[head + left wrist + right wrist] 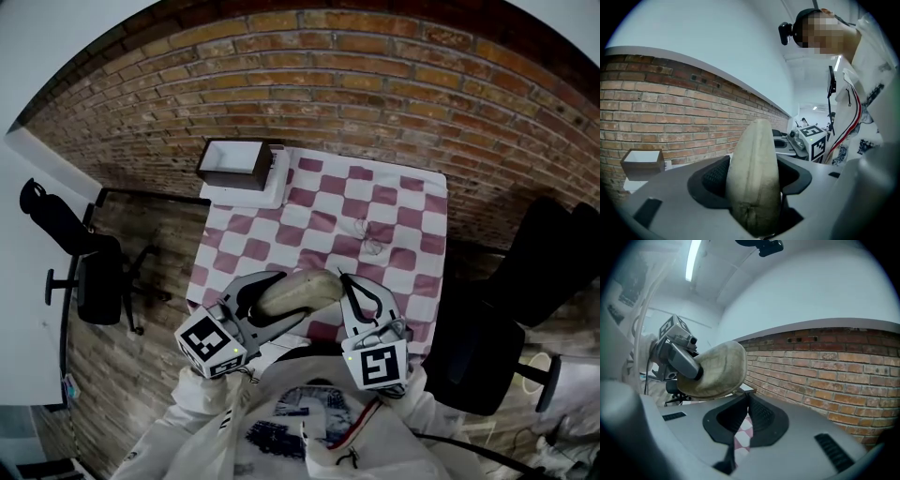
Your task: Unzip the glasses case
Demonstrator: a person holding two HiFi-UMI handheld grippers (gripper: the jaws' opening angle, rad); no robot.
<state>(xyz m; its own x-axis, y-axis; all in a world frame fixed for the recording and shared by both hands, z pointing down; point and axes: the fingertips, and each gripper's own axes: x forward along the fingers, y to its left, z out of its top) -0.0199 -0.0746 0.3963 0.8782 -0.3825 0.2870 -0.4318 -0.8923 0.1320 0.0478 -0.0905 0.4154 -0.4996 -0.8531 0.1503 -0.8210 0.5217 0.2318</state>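
The glasses case point(298, 289) is a beige fabric pouch, held in the air above the near edge of the checkered table point(417, 246). My left gripper point(277, 306) is shut on its left half. In the left gripper view the case point(754, 159) stands on end between the black pads. My right gripper point(343, 279) is shut at the case's right end. In the right gripper view its jaws point(744, 395) meet at the lower rim of the case point(715, 367), pinching a thin brown zipper pull point(751, 391). The zipper line itself is hidden.
A pair of clear-framed glasses point(371, 236) lies on the tablecloth. A brown open box point(234, 161) sits on a white tray at the far left corner. A black office chair point(94, 274) stands to the left, a dark seat point(530, 272) to the right, and a brick wall behind.
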